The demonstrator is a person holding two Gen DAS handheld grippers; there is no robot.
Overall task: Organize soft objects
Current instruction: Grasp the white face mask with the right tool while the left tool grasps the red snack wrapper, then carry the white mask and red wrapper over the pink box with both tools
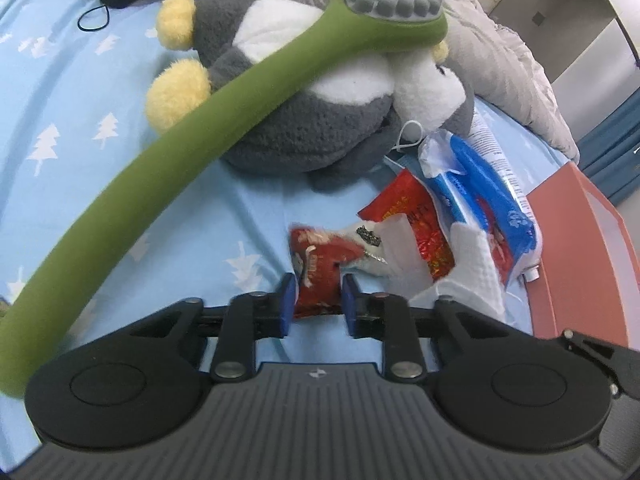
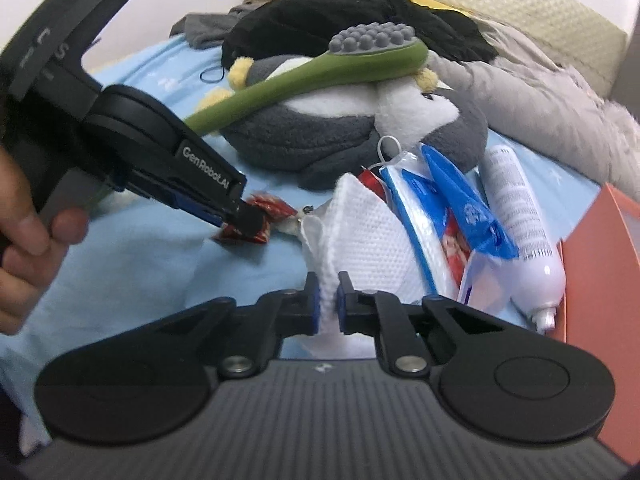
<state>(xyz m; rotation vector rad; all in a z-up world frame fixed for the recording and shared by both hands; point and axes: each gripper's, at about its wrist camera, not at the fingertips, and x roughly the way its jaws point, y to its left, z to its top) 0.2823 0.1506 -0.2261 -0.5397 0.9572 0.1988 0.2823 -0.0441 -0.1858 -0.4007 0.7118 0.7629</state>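
Left tool [image 1: 318, 298]: blue pads clamped on a small red snack packet [image 1: 320, 268], which lies on the bed sheet [image 1: 80, 128], pale blue with white tree print. The same tool shows from the right wrist view [image 2: 244, 220], a person's hand [image 2: 28, 240] on its grip.

Right tool [image 2: 328, 302]: pads pressed together on a fold of white waffle-textured cloth [image 2: 368, 232]. Cloth sits just beside the red packet, partly over a blue-and-white plastic pack [image 2: 452, 200].

White spray bottle [image 2: 520, 232] lies beside that pack, next to an orange box [image 2: 600, 280] at the bed's edge.

Behind: grey-and-white plush penguin [image 1: 304, 120] on its side, yellow feet to the left. Green long-handled massage brush [image 1: 180, 152] with grey nubs rests across it. Black garment [image 2: 340, 12] and grey quilt [image 2: 540, 92] further back.
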